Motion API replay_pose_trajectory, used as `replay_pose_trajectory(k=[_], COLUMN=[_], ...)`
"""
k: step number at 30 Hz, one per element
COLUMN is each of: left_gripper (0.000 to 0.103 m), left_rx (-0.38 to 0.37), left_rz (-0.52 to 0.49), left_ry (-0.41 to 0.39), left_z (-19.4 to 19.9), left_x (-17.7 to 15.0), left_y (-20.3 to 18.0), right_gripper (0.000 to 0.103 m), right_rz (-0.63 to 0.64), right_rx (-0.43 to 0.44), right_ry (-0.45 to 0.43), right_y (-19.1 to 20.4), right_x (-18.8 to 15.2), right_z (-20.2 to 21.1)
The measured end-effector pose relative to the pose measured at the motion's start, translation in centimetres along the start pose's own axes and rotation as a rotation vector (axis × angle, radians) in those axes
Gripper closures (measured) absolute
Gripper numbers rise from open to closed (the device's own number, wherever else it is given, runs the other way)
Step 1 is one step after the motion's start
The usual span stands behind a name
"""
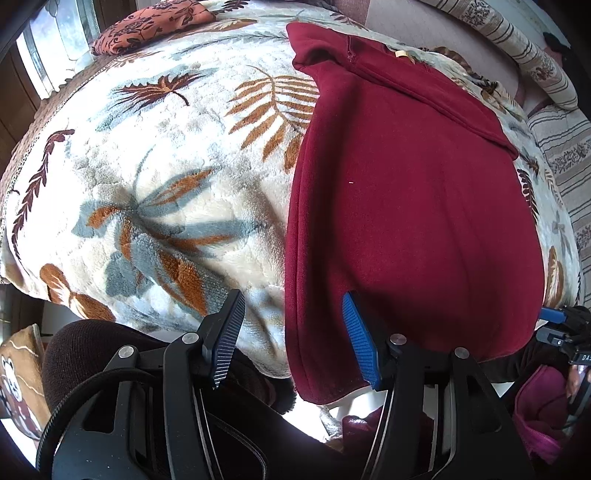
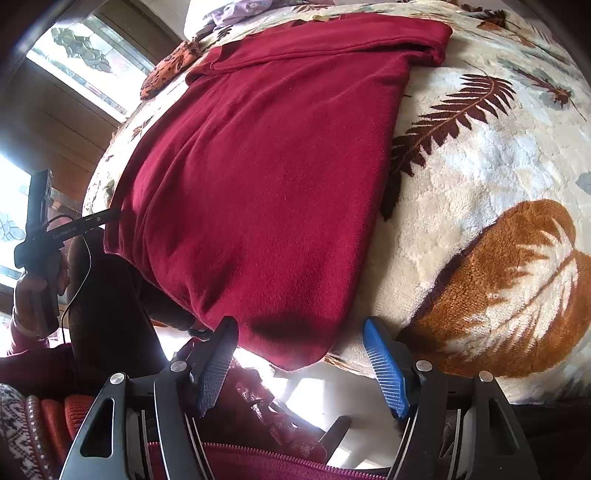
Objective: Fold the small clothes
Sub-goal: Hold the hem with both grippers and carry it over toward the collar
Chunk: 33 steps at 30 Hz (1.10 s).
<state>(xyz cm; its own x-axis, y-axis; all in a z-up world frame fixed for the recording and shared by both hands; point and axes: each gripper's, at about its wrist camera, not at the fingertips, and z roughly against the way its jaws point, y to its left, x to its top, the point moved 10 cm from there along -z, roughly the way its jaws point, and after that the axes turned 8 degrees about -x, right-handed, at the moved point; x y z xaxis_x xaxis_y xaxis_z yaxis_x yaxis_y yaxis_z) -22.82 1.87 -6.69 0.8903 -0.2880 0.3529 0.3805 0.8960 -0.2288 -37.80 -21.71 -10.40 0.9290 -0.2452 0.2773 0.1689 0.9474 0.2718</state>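
A: Looking along your left gripper (image 1: 293, 339) first: the jaws stand wide apart with nothing between them. The near left corner of the maroon garment (image 1: 406, 206) sits in the gap, so you seem lined up to take that hem.

B: Where does the garment lie in that view?

A: It fills the centre and right of the frame, spread flat on the leaf-print fleece blanket (image 1: 166, 184), its bottom hem hanging just over the bed edge at lower centre. It looks already folded lengthwise, with a sleeve or collar band across the upper right. An orange patterned cushion (image 1: 147, 26) sits at the upper left, well apart.

B: And the other view?

A: Your right gripper (image 2: 301, 362) is likewise fully open and empty. The garment's (image 2: 266, 177) near right corner droops between its blue pads (image 2: 388, 373), untouched as far as you can see. Your left gripper (image 2: 40, 229) shows at the left edge, at the opposite corner.

B: So why that placement?

A: Probably one tool per hem corner, so you can lift the bottom edge evenly and carry it toward the top.
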Motion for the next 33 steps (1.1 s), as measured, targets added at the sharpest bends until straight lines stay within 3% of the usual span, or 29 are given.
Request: replay_pose_trajectory(k=[8, 14, 23, 29, 33], left_gripper=[0.048, 0.048, 0.048, 0.047, 0.041], left_rx=[-0.027, -0.036, -0.101, -0.106, -0.113], left_rz=[0.004, -0.05, 0.009, 0.028, 0.064], left_ry=[0.037, 0.065, 0.077, 0.088, 0.098], left_z=[-0.8, -1.2, -1.8, -2.2, -2.6], left_x=[-0.5, -0.9, -0.2, -0.4, -0.4], left_y=[0.3, -0.7, -1.7, -1.5, -1.4], right_gripper=[0.034, 0.032, 0.038, 0.041, 0.041], right_rz=[-0.029, -0.01, 0.015, -0.037, -0.045], right_rx=[0.034, 0.117, 0.198, 0.217, 0.243], right_ry=[-0.013, -0.05, -0.073, -0.018, 0.01], right_y=[-0.3, 0.6, 1.9, 0.6, 0.7], right_x=[0.1, 0.5, 1.2, 0.2, -0.5], right_z=[-0.1, 0.1, 0.2, 0.1, -0.1])
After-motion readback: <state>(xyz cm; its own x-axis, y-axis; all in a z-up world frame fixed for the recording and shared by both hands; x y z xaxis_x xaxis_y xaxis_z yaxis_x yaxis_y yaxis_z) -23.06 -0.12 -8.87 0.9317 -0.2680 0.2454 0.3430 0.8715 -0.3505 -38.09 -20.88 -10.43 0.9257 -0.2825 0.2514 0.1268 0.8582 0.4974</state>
